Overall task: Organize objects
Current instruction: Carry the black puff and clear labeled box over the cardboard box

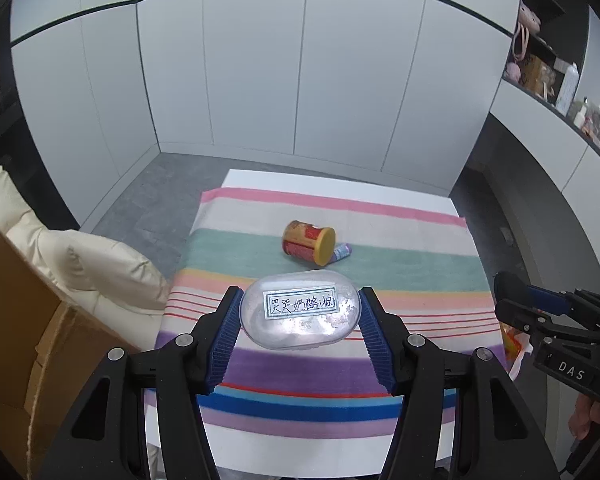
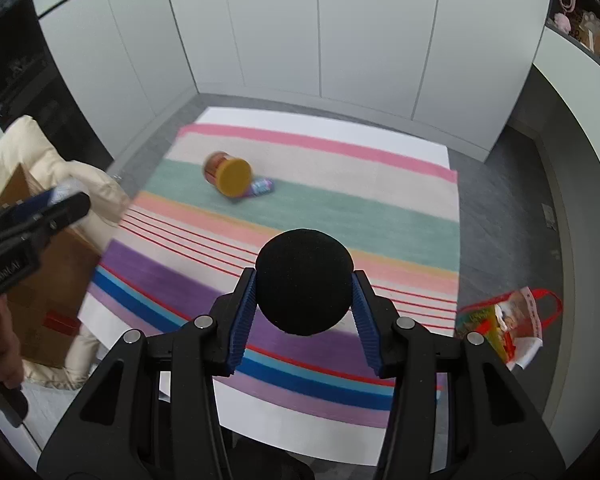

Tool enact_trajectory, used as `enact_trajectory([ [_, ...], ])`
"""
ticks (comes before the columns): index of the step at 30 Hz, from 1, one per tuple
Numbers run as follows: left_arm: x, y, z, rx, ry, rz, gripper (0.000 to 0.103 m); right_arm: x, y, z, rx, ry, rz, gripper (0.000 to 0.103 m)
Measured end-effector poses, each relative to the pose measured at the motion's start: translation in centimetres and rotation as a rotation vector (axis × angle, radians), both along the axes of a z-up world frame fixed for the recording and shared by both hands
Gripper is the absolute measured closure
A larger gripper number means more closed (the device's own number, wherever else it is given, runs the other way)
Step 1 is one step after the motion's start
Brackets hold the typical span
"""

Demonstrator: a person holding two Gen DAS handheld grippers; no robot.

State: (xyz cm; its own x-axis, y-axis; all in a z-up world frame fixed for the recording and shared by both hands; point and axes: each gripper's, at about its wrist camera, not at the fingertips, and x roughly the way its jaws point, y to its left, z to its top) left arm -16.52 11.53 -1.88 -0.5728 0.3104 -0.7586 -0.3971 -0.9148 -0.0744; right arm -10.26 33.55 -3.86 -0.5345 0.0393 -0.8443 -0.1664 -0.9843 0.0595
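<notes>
My left gripper (image 1: 300, 312) is shut on a clear oval plastic container (image 1: 299, 310) with a handwritten label, held above the striped cloth (image 1: 340, 400). My right gripper (image 2: 304, 282) is shut on a black foam ball (image 2: 305, 282), held above the cloth's near part (image 2: 380, 208). A red canister with a yellow lid (image 1: 309, 242) lies on its side on the green stripe, touching a small purple tube (image 1: 342, 252). Both also show in the right wrist view: the canister (image 2: 228, 173) and the tube (image 2: 263, 187). The right gripper shows at the right edge of the left wrist view (image 1: 512, 292); the left gripper shows at the left edge of the right wrist view (image 2: 66, 200).
A cardboard box (image 1: 16, 320) and a cream padded cushion (image 1: 80, 264) stand left of the table. A red printed bag (image 2: 508, 320) lies on the grey floor at the table's right. White cabinet doors stand behind; shelves with items are at the upper right (image 1: 540, 68).
</notes>
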Motion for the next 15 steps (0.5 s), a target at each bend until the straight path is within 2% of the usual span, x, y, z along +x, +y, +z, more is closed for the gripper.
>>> enact_trajectory([
  [6,-0.3,-3.1,1.7,0.033,0.038,0.047,0.044,-0.7,-1.8,1.6,-0.007,0.039,0.032,0.054],
  [15,-1.4,-6.8,1.5,0.031,0.039,0.109,0.044,-2.8,-5.1,1.0,0.012,0.037,0.084,0.054],
])
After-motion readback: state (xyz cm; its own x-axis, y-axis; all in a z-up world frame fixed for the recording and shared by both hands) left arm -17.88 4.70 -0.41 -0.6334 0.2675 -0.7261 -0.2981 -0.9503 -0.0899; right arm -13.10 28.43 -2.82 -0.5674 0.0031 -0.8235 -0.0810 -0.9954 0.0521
